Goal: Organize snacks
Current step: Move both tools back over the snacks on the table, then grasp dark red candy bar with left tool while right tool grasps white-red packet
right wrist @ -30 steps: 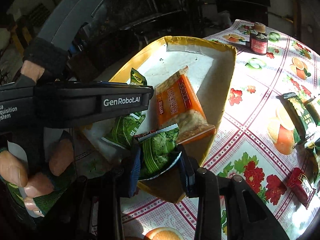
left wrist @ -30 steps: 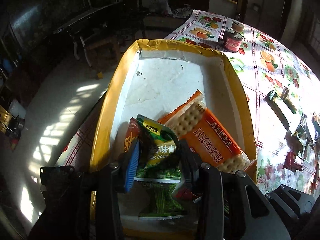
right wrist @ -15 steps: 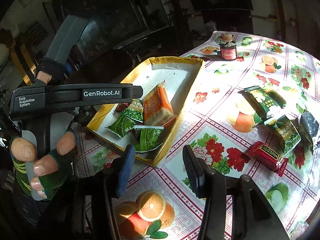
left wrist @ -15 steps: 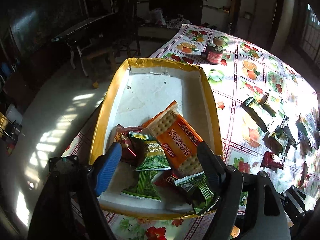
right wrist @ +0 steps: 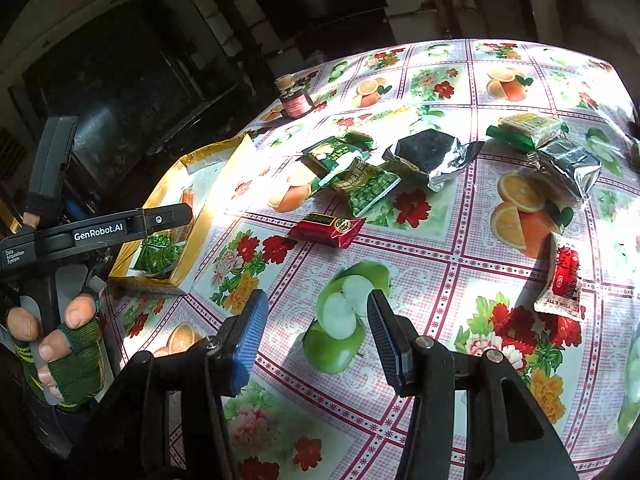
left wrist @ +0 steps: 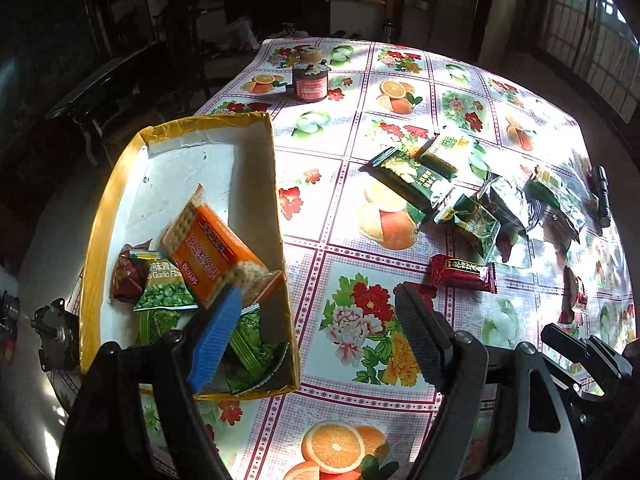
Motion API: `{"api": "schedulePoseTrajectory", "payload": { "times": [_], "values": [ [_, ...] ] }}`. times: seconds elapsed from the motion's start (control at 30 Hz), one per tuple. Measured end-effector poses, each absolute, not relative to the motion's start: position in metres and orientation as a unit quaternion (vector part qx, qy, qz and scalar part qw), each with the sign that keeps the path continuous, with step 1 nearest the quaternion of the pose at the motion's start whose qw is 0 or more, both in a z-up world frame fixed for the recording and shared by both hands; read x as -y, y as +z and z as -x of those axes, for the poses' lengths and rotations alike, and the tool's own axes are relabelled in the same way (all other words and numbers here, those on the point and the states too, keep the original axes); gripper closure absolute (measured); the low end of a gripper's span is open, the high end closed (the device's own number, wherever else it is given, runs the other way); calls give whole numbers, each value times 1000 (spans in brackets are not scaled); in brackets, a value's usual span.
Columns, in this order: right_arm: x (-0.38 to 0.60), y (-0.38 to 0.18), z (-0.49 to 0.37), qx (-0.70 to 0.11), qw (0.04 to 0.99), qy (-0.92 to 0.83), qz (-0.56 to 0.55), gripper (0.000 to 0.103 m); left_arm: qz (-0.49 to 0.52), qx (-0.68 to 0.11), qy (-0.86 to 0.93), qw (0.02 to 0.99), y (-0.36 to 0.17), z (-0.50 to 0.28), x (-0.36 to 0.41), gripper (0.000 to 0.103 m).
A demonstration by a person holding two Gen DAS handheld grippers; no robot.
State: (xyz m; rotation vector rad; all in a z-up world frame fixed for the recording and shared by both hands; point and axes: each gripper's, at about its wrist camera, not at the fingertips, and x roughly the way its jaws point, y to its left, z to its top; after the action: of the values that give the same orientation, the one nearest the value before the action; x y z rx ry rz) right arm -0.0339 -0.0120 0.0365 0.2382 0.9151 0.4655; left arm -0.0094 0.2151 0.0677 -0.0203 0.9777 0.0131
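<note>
A yellow-rimmed white box (left wrist: 120, 184) sits at the table's left edge. It holds an orange cracker pack (left wrist: 212, 252), green pea packets (left wrist: 164, 288) and a small red packet (left wrist: 126, 276). My left gripper (left wrist: 316, 320) is open and empty, just right of the box's near corner. My right gripper (right wrist: 316, 320) is open and empty above the tablecloth, right of the box (right wrist: 200, 220). A dark red snack bar (right wrist: 326, 228) lies ahead of it; it also shows in the left wrist view (left wrist: 460, 274). Loose green and silver packets (right wrist: 432, 154) lie beyond.
A red-labelled jar (left wrist: 309, 82) stands at the table's far side. A small red sachet (right wrist: 564, 280) lies at the right. A black flashlight (left wrist: 602, 196) lies at the far right edge. The floor drops away left of the box.
Both grippers opened, left their green packets in the box and pulled back to the right, away from the box. The loose snacks on the table have come into view.
</note>
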Motion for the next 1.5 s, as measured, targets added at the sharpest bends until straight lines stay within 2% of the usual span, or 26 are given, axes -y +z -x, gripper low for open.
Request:
{"api": "schedulePoseTrajectory", "payload": {
  "times": [0.2, 0.53, 0.7, 1.03, 1.23, 1.3, 1.37, 1.43, 1.47, 1.5],
  "values": [
    [53, 36, 43, -433, 873, 179, -135, 50, -45, -465, -67, 882, 58, 5, -169, 24],
    [90, 36, 51, -424, 880, 135, -165, 43, -238, -446, -161, 847, 32, -19, -104, 24],
    [98, 35, 49, -426, 880, 125, -168, 43, -285, -454, -171, 827, 11, -33, -80, 24],
    [112, 31, 28, -431, 889, 63, -143, 43, -191, -526, -253, 789, 5, -22, -62, 23],
    [103, 19, 5, -448, 887, 31, -105, 43, -145, -550, -233, 789, 2, -41, -78, 24],
    [103, 13, -3, -456, 884, 24, -103, 46, -143, -550, -228, 791, 1, -46, -83, 24],
    [103, 13, -6, -453, 887, 11, -89, 61, -148, -549, -225, 791, 1, -45, -82, 24],
    [104, 13, -8, -454, 887, 7, -82, 69, -151, -546, -224, 793, 1, -43, -79, 24],
    [104, 13, -8, -455, 887, 5, -74, 74, -151, -543, -226, 794, 2, -40, -78, 29],
    [105, 13, -8, -455, 888, 6, -69, 74, -151, -540, -229, 795, 3, -38, -76, 37]
  ]
}}
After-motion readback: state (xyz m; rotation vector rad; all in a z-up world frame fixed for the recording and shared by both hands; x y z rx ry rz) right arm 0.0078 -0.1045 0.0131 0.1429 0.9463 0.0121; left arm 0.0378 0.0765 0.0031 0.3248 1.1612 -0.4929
